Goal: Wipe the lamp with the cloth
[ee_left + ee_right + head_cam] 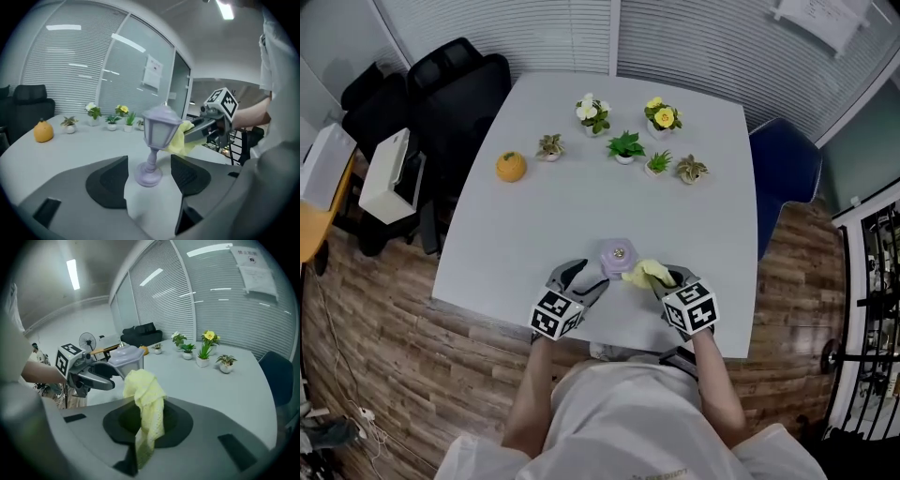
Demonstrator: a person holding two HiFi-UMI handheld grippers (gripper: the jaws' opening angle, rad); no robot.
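Standing near the table's (581, 202) front edge, the lamp (158, 133) sits between the left gripper's (584, 274) spread jaws. The right gripper (664, 277) clamps the yellow cloth (145, 394) against the lamp's head.

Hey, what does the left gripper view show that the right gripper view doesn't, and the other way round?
Left only: the lamp's stem and base, standing on the table between the left gripper's open jaws, ungripped. Right only: the right gripper shut on the yellow cloth, and a blue chair. Both: the cloth against the lamp's head, the potted plants.
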